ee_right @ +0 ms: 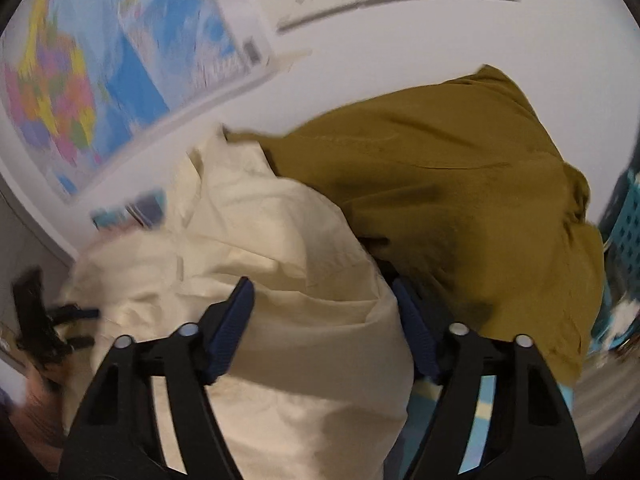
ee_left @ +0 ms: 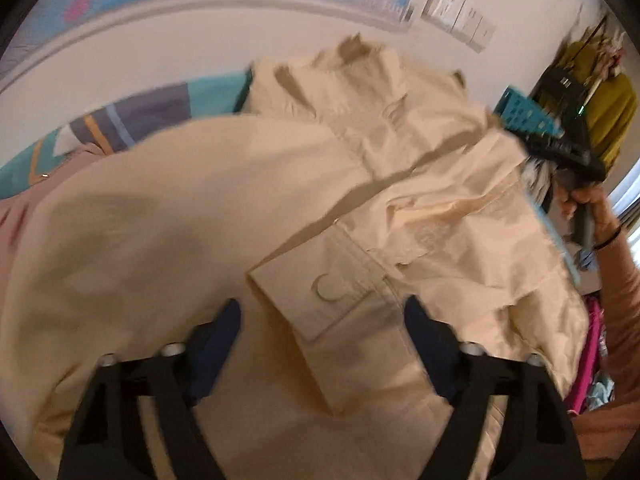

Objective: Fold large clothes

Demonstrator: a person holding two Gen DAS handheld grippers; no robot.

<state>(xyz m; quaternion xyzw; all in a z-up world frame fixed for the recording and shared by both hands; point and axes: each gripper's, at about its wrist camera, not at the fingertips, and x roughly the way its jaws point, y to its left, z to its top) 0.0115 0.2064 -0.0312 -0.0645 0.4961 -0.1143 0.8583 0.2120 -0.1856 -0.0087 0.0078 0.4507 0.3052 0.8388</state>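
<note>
A large cream jacket [ee_left: 168, 216] lies spread out below my left gripper [ee_left: 322, 312], which is open, its fingers either side of a buttoned sleeve cuff [ee_left: 320, 300]. The right gripper [ee_left: 560, 148] shows at the jacket's far right edge in the left wrist view. In the right wrist view my right gripper [ee_right: 322, 292] is open with a thick fold of the cream jacket [ee_right: 280, 240] lying between its fingers. The left gripper [ee_right: 40, 316] shows at the lower left there, blurred.
An olive-green garment [ee_right: 460, 200] lies heaped beyond the jacket on the right. A teal plastic basket [ee_right: 624, 224] stands at the far right. A patterned teal bed cover [ee_left: 120, 120] lies under the clothes. Maps [ee_right: 80, 80] hang on the white wall.
</note>
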